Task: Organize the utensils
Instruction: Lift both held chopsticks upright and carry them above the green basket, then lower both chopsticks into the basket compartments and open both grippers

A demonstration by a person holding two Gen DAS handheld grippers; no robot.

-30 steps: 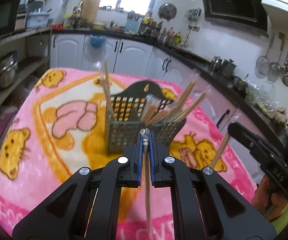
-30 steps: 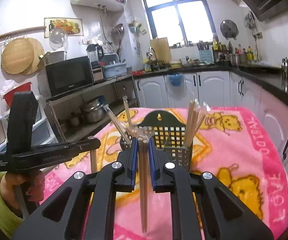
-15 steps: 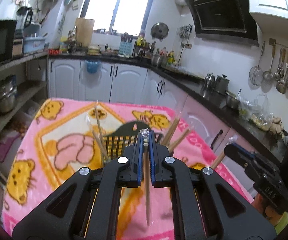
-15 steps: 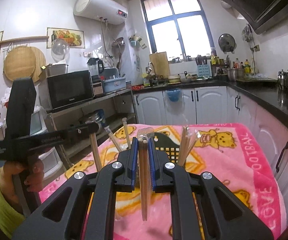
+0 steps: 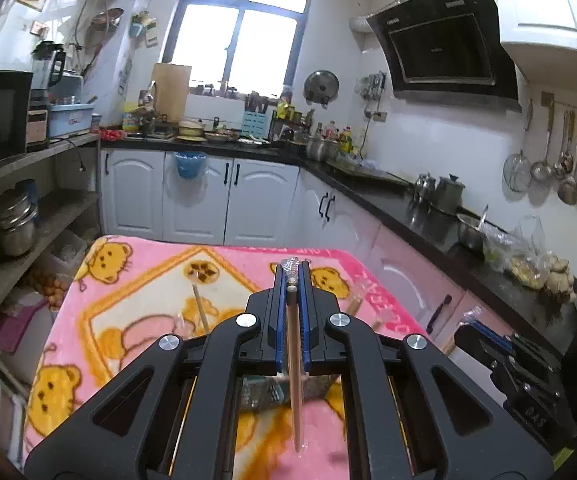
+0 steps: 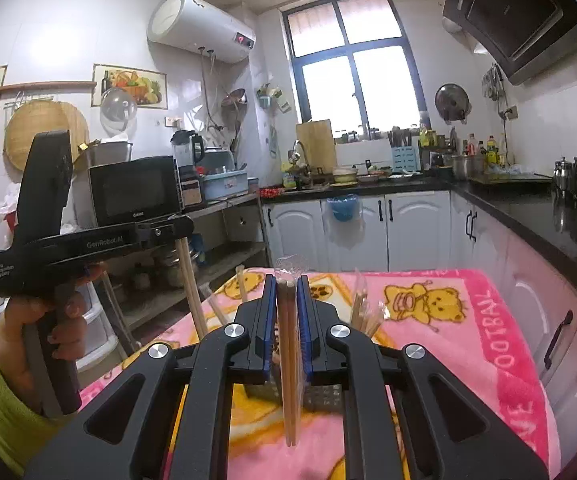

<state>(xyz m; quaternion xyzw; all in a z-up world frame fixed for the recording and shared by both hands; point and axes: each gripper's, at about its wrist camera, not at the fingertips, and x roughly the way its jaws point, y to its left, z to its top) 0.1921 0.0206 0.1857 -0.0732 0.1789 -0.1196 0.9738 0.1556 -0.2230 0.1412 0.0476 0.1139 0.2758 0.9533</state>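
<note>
My left gripper (image 5: 293, 280) is shut on a wrapped chopstick (image 5: 295, 384) that hangs down between the blue pads. Behind its jaws the grey mesh utensil basket (image 5: 260, 394) is mostly hidden; one chopstick (image 5: 200, 308) sticks up from it. My right gripper (image 6: 287, 286) is shut on a wrapped pair of chopsticks (image 6: 288, 372), upright above the basket (image 6: 324, 396). Several more chopsticks (image 6: 362, 312) stand in that basket. In the right wrist view a hand holds the left gripper (image 6: 160, 234) at the left, its chopstick (image 6: 190, 284) pointing down.
The basket stands on a table under a pink cartoon blanket (image 5: 148, 292). Black counters with white cabinets (image 5: 260, 200) run along the back and right. Open shelves (image 6: 224, 208) with a microwave and pots line the left side. The right gripper's body (image 5: 520, 372) is close at the right.
Both grippers have risen with their chopsticks. The basket has dropped in both views and is now mostly hidden behind the jaws.
</note>
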